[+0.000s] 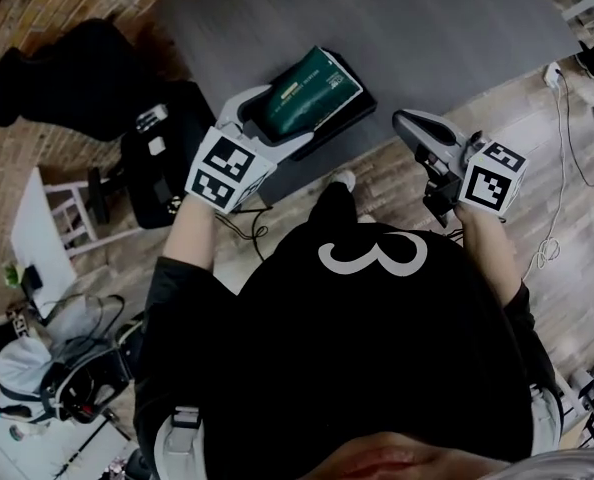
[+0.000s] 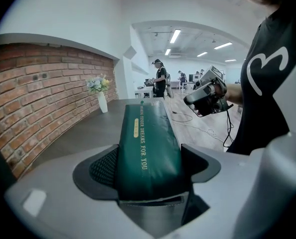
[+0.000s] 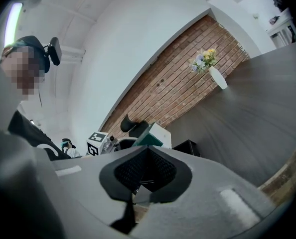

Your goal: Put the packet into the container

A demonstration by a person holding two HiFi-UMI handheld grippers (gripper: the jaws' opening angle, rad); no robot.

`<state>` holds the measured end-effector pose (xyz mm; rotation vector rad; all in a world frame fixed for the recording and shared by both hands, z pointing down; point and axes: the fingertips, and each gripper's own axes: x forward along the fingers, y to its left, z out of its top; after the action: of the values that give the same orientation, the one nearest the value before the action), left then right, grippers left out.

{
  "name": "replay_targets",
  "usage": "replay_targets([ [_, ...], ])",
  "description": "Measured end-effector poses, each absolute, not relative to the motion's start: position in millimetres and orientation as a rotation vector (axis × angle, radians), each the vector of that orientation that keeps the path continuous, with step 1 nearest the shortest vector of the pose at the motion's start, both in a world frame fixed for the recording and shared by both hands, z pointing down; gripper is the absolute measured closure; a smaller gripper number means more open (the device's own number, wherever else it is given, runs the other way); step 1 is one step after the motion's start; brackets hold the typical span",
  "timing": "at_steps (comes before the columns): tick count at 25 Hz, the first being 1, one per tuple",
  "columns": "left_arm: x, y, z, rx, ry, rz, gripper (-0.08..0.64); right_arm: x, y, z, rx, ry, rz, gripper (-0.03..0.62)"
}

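We see a big gray table [image 1: 427, 28]. A black container [image 1: 349, 118] sits at its near edge. Our green packet [image 1: 307, 93] is right over the container, but we cannot tell if it touches it. Our left gripper [image 1: 282, 118] squeezes the packet from both sides. Our right gripper [image 1: 405, 121] is off to the side, past the table edge, with its fingers pressed together on nothing.

Packet [image 2: 148, 148] — gold print "TENDER DREAMS FOR YOU"; black shirt [image 1: 377, 348] — white "3".
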<state>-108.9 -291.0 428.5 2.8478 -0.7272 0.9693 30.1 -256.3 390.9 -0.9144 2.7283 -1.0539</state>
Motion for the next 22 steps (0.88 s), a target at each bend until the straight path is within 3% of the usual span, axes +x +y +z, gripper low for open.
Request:
replay_targets([
  [22,-91,-301,506,2.766,-0.483,1.242,0.146,44,-271,419,-0.991,2.646,-1.142,0.591],
])
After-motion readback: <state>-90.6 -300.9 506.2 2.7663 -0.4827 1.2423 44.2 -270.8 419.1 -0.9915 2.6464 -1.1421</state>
